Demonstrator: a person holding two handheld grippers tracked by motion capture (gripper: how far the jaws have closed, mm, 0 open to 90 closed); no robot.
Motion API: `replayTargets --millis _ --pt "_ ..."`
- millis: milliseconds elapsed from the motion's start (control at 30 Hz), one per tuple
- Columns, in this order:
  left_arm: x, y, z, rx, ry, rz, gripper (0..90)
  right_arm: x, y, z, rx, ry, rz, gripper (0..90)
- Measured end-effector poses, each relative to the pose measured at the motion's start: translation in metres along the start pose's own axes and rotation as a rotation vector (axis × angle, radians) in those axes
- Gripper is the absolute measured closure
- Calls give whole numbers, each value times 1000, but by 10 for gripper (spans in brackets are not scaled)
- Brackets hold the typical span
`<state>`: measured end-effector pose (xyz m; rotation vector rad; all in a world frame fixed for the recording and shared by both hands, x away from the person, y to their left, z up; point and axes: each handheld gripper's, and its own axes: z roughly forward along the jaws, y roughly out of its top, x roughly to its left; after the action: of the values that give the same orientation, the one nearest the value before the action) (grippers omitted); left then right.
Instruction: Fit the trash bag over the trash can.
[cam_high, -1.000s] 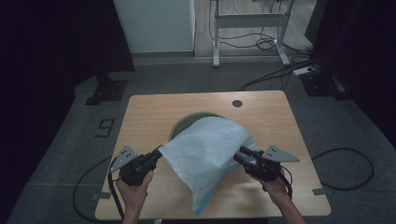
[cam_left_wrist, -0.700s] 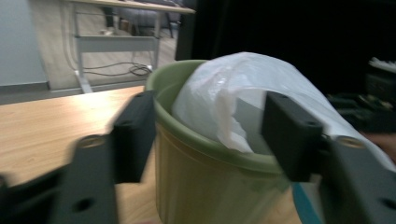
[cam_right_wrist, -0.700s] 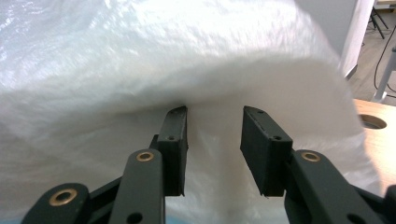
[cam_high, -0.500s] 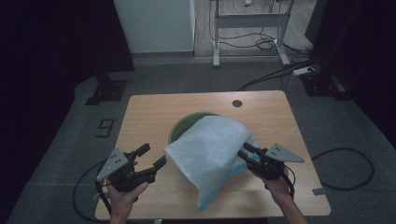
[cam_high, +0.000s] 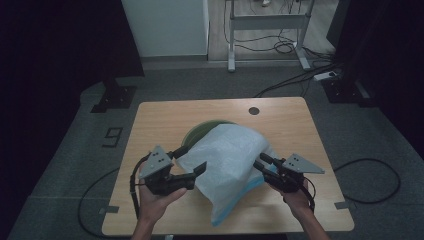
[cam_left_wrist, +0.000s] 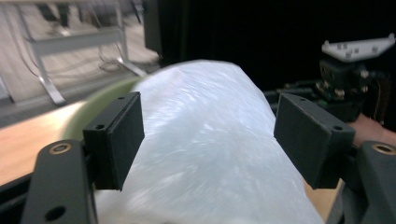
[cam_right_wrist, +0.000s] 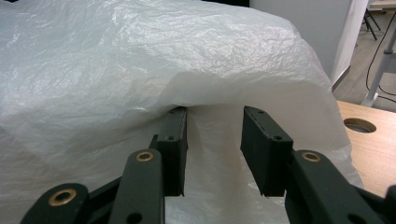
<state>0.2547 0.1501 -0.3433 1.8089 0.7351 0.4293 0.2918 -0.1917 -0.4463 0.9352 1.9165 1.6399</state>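
A crinkled white plastic bag (cam_high: 227, 155) is draped over a green bowl (cam_high: 197, 131) on the wooden table (cam_high: 160, 120). My left gripper (cam_high: 196, 156) hovers at the bag's left edge. Its jaws have just been opening and stand wide apart, and the pads do not touch the film. In the left gripper view, the bag (cam_left_wrist: 210, 107) bulges beyond the left gripper (cam_left_wrist: 208, 135), with the bowl's rim (cam_left_wrist: 93, 100) behind it. My right gripper (cam_high: 259, 161) is at the bag's right side. In the right gripper view, the right gripper (cam_right_wrist: 215, 123) stands parted, one jaw tucked under a fold of the bag (cam_right_wrist: 140, 56).
A round cable hole (cam_high: 254, 110) sits near the table's far edge; it also appears in the right gripper view as a hole (cam_right_wrist: 358, 124). Bare wood lies left of and behind the bowl. Cables trail on the grey floor, and a metal desk frame (cam_high: 267, 20) stands beyond.
The left gripper let go of the bag's left edge, opened, swung out to the left, then came back up to the bag. The bag sagged a little. The right gripper kept still.
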Motion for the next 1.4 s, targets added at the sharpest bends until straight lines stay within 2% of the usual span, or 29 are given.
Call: replayTargets --millis 67,267,433,600,667,700,733,767,833,933,1033,1100,1167,1267,1400 --pt "-4 -1 9 36 -12 17 229 0 1 0 2 -1 -4 600" --pt "-7 -13 25 99 -50 8 208 1 1 -1 4 2 -5 598" --pt "-10 -21 31 132 -76 16 194 1 0 -2 4 0 -2 598" --pt "-12 -27 35 147 -81 19 216 3 -2 -2 2 1 0 597" --pt "-13 -29 36 143 -76 22 263 2 -2 -3 2 0 2 597" --pt "-13 -32 36 143 -81 24 338 2 -3 -4 1 -1 2 597" --pt "-13 -32 36 143 -81 24 361 2 -3 -4 1 -1 2 597" --pt "-13 -32 37 139 -96 18 361 2 -3 -4 0 -1 2 597" --pt "-13 -33 36 121 -129 14 431 1 -3 -5 0 -3 4 598" --pt "-12 -33 35 106 -144 13 590 0 -4 -6 2 -3 6 597" --pt "-11 -33 36 109 -189 2 718 -1 -5 -7 2 -6 10 596" --pt "-10 -32 37 99 -201 -7 794 -1 -5 -9 0 -10 12 593" --pt "-8 -30 36 69 -206 -27 859 -1 -5 -13 -7 -16 16 587" --pt "-3 -24 34 21 -199 -57 890 -2 -3 -22 -25 -22 20 572" --pt "4 -17 30 -39 -160 -96 895 -2 -5 -36 -38 -34 18 512"
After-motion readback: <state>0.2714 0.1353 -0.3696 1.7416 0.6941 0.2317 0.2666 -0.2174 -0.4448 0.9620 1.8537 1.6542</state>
